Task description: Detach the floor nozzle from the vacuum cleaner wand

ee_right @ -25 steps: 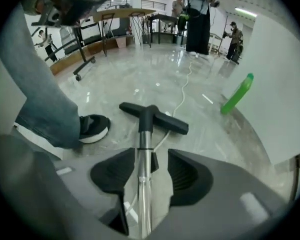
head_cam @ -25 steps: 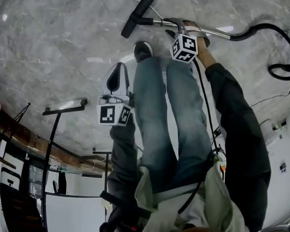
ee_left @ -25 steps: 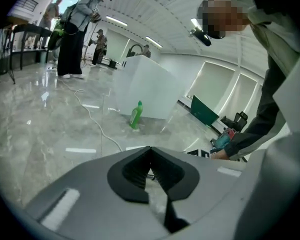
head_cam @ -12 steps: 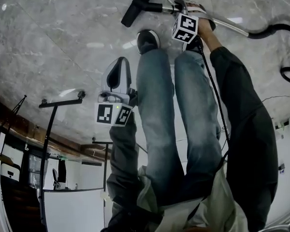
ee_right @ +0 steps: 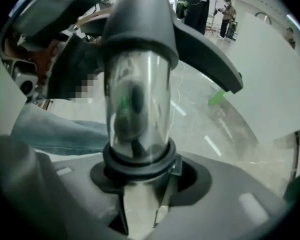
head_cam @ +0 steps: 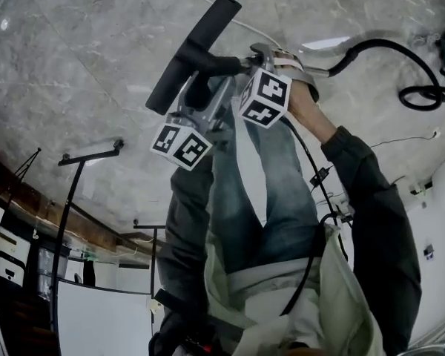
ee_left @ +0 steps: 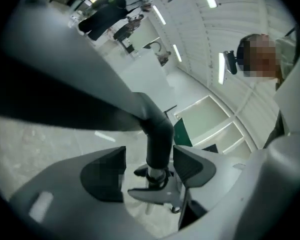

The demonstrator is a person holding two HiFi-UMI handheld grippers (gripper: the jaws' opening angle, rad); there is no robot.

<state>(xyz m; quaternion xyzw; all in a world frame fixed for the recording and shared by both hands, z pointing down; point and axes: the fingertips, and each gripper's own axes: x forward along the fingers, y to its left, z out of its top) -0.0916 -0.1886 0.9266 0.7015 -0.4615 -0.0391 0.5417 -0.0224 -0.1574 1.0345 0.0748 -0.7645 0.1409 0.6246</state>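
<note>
Between the wide jaws of the left gripper (ee_left: 149, 165), which have just been opening, stands the neck (ee_left: 157, 134) of the floor nozzle (head_cam: 193, 50), unpressed; the right gripper (ee_right: 140, 176) clamps the wand (ee_right: 137, 109) at its collar (ee_right: 138, 156); the nozzle looks not yet off; best grip the neck squarely, then pull straight along the wand.

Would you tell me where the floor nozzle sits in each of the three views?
Head view: floor nozzle upper centre, slanted.
Left gripper view: floor nozzle upper left, neck between the jaws.
Right gripper view: floor nozzle top centre, above chrome wand.
Shared landmark: chrome wand.
</note>
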